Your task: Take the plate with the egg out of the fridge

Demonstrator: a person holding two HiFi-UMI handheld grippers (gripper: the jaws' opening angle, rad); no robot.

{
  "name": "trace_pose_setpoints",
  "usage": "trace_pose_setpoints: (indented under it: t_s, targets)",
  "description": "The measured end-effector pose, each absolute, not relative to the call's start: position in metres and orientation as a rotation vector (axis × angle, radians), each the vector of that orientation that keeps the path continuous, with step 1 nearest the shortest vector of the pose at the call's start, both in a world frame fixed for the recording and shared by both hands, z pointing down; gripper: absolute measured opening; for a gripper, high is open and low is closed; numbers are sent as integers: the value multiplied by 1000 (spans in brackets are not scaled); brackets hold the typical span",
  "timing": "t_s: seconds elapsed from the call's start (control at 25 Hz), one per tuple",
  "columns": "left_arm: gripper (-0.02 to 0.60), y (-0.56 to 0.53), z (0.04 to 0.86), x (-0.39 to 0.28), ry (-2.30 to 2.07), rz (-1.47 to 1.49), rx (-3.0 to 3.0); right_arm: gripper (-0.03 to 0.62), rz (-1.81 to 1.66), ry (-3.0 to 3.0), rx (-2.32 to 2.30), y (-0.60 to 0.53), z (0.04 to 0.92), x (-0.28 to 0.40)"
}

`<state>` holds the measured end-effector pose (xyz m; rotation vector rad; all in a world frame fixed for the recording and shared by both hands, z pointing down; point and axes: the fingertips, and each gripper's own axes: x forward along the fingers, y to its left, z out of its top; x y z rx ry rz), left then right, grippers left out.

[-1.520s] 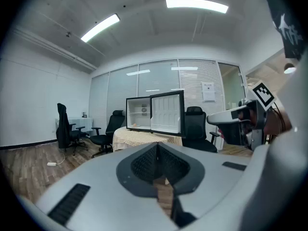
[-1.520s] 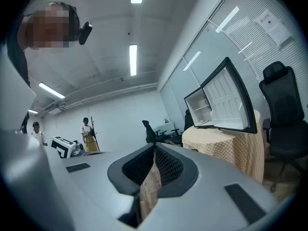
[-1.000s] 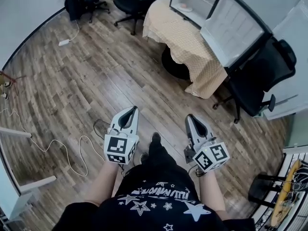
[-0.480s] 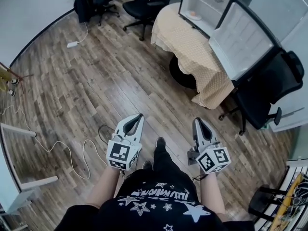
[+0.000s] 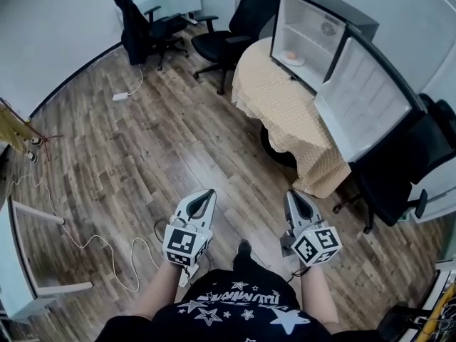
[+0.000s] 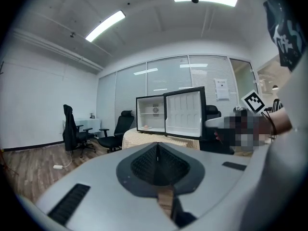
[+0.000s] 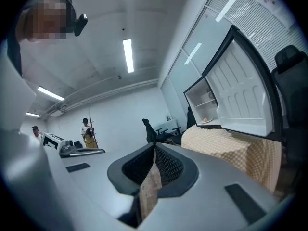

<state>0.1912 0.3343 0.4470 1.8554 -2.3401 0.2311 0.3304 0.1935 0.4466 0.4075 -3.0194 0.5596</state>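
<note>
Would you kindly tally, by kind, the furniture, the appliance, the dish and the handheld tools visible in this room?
Black office chairs: 3
Fridge: 1
Cloth-covered table: 1
Plate with egg: 1
Grippers: 2 (left gripper, right gripper)
Total: 8

Head camera: high above, facing steeply down; left gripper and right gripper low in frame, fridge well ahead of their tips. Each gripper camera: rides behind its own jaws, close, facing roughly level along them. All three share the open fridge on the cloth-covered table, far beyond the tips.
</note>
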Motion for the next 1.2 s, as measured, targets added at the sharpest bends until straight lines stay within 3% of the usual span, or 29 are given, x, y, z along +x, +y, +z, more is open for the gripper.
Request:
trace_pose_setpoints:
  t_s: [0.44,1.2]
  targets:
    - [8,293,438,158,-2440,260,1719,32,472,-3001,205,139,457,295]
    - [8,266,454,117,-2396,198,1672,34,621,-2968,302,96,478,262]
